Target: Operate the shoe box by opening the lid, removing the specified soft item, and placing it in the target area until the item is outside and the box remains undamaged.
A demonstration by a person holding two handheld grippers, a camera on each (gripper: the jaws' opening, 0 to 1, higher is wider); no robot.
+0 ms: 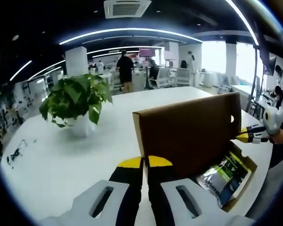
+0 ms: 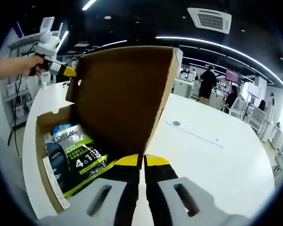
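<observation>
A brown cardboard shoe box lies on a white table with its lid raised upright. Inside lies a dark soft packet with green and white print. My left gripper is shut on the lid's near side edge. My right gripper comes in from the right and pinches the lid's far side edge. In the right gripper view the lid stands tall, the right gripper is shut on its edge, the packet lies in the box, and the left gripper holds the far corner.
A potted green plant stands on the white table left of the box. A small dark cable lies near the table's left edge. A thin long strip lies on the table. People and office chairs fill the background.
</observation>
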